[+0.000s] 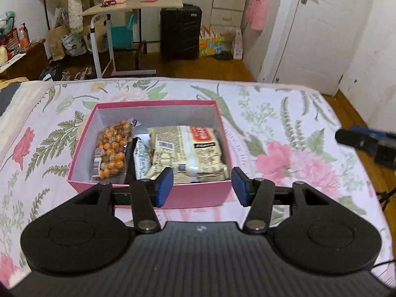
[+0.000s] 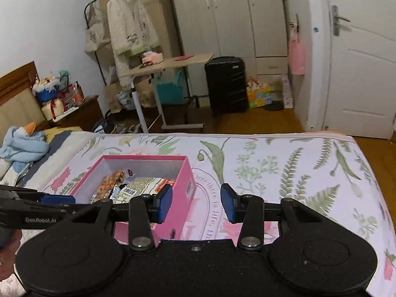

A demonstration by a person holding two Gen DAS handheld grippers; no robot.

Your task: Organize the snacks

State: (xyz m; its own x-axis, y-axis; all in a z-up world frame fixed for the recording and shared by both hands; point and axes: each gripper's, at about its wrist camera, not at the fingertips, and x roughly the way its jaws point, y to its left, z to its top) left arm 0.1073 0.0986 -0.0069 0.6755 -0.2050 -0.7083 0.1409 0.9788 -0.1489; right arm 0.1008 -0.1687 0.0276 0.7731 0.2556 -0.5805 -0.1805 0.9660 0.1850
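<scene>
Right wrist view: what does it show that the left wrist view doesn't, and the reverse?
Only the right wrist view: a blue duck plush at the bed's left end and a wooden headboard. Only the left wrist view: a dark-and-white packet between the orange-ball snack bag and the cream noodle packet. Both show the pink box, the floral bedsheet and the black suitcase; both grippers open, empty.

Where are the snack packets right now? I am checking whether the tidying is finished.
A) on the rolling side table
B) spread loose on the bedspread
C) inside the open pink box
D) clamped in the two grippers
C: the bag of orange balls and the cream packet lie inside the pink box.
</scene>
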